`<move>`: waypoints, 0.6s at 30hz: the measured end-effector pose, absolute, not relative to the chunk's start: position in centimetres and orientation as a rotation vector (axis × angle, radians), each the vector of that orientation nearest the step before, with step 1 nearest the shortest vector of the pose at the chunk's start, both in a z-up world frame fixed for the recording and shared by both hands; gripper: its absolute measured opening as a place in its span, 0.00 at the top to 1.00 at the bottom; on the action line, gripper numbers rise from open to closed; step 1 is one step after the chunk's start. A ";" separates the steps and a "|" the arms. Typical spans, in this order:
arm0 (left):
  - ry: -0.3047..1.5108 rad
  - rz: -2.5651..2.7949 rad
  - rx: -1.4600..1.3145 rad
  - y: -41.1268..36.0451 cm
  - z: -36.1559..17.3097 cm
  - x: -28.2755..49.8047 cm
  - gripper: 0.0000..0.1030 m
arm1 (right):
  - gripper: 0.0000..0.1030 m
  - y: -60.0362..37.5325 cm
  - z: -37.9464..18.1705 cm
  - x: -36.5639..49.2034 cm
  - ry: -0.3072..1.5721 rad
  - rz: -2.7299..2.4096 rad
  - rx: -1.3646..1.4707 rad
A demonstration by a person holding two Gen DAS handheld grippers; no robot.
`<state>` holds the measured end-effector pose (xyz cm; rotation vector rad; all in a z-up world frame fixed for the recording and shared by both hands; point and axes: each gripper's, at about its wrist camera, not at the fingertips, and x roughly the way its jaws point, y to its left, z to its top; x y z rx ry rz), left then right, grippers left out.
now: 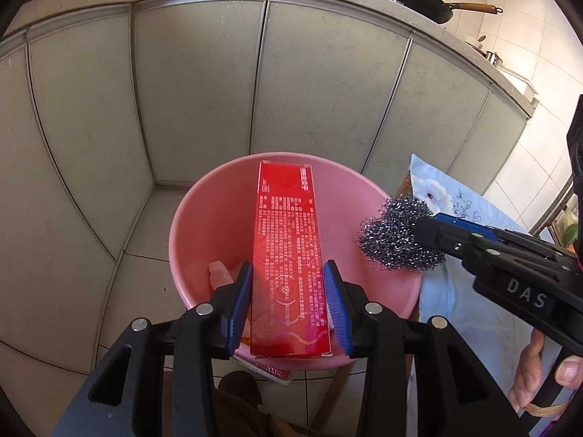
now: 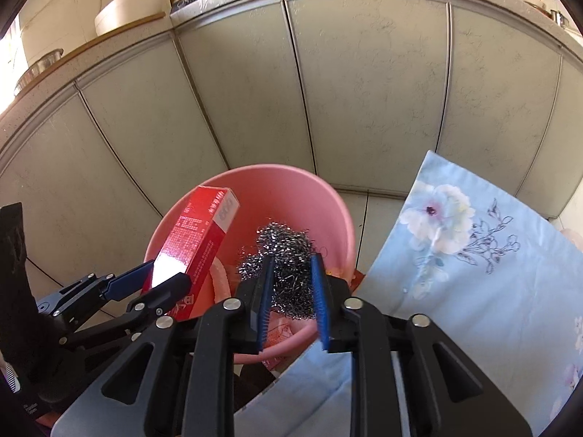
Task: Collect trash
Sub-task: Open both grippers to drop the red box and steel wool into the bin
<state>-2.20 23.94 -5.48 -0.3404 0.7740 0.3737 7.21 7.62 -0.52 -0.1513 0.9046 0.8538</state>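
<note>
A long red carton (image 1: 288, 225) printed with white text hangs tilted over the mouth of a pink bucket (image 1: 204, 189), and my left gripper (image 1: 288, 265) is shut on its near end. From the right wrist the same carton (image 2: 196, 240) juts over the bucket (image 2: 277, 169) in the left gripper (image 2: 167, 271). A ball of steel wool (image 2: 280, 240) sits pinched between the blue pads of my right gripper (image 2: 293, 258), just above the bucket's near side. In the left wrist view the steel wool (image 1: 393, 236) hovers by the bucket's right rim at the tip of the right gripper (image 1: 426, 222).
Pale pink scraps (image 1: 218, 273) lie inside the bucket. Grey cabinet doors (image 1: 196, 91) stand close behind it on a tiled floor. A light blue floral cloth (image 2: 473, 255) lies to the right. A black pan (image 1: 419, 0) rests on the counter above. A person's hand (image 1: 535, 364) grips the right tool.
</note>
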 end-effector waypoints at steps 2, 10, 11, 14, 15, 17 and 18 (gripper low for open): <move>0.768 0.374 -0.347 24.2 -5.6 -2.2 0.61 | 0.69 7.8 -0.8 7.2 0.903 0.853 -0.153; 0.744 0.361 -0.353 24.1 -5.1 -2.7 0.56 | 0.55 7.7 -0.3 6.8 0.880 0.894 -0.157; 0.739 0.362 -0.354 24.0 -4.9 -2.8 0.56 | 0.54 7.6 -0.2 6.7 0.875 0.904 -0.154; 0.718 0.362 -0.355 23.7 -4.2 -3.3 0.55 | 0.51 7.6 0.3 6.2 0.853 0.937 -0.157; 0.710 0.365 -0.354 23.6 -4.0 -3.6 0.55 | 0.51 7.7 0.5 6.1 0.850 0.948 -0.161; 0.693 0.374 -0.350 23.5 -3.4 -4.2 0.55 | 0.50 7.6 0.7 5.9 0.840 0.962 -0.165; 0.684 0.382 -0.349 23.4 -3.1 -4.5 0.54 | 0.50 7.6 0.9 5.8 0.833 0.968 -0.163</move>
